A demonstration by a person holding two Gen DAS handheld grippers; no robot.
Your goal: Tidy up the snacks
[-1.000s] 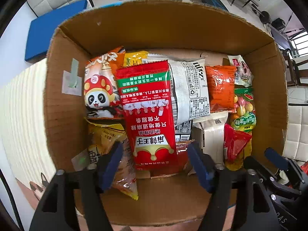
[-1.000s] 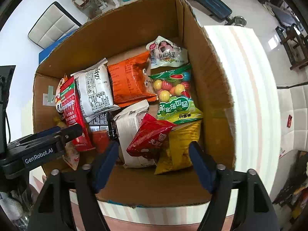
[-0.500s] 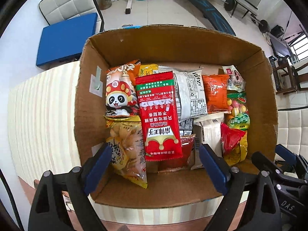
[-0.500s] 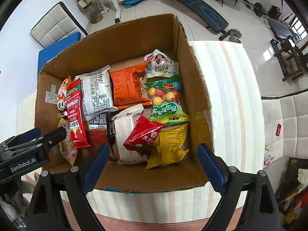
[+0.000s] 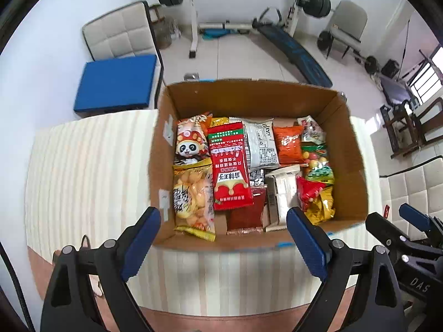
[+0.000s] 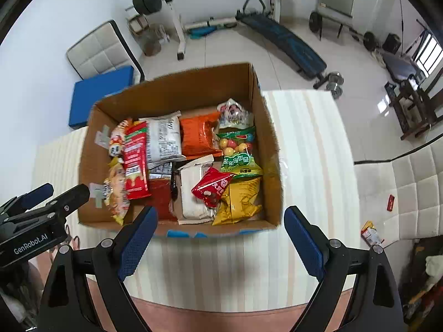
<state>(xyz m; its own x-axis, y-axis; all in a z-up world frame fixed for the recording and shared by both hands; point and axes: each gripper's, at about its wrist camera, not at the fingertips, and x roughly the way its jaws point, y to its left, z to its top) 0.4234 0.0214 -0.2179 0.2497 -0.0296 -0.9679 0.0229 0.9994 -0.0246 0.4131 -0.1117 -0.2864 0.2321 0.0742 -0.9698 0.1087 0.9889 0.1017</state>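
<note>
An open cardboard box [image 5: 357,171] [image 6: 272,166] stands on a striped table and holds several snack packs. Among them are a long red pack [image 5: 229,166] [image 6: 135,160], a panda pack [image 5: 191,144], a white pack [image 5: 261,145] [image 6: 163,141], an orange pack [image 5: 289,145] [image 6: 198,135], a green candy pack [image 6: 239,155] and a yellow bag [image 6: 239,203]. My left gripper [image 5: 223,228] is open and empty, above the box's near edge. My right gripper [image 6: 220,228] is open and empty, in front of the box. Each gripper shows in the other's view.
The striped table [image 5: 91,171] [image 6: 307,144] extends left and right of the box. Beyond it lie a blue pad [image 5: 116,80], a white cushion [image 5: 119,33], a weight bench [image 6: 279,38] and chairs. A small red packet [image 6: 391,202] lies on a cushion at the right.
Both grippers have pulled back and up, away from the box. The box now looks smaller and the table and room have come into view. Both stay open and empty.
</note>
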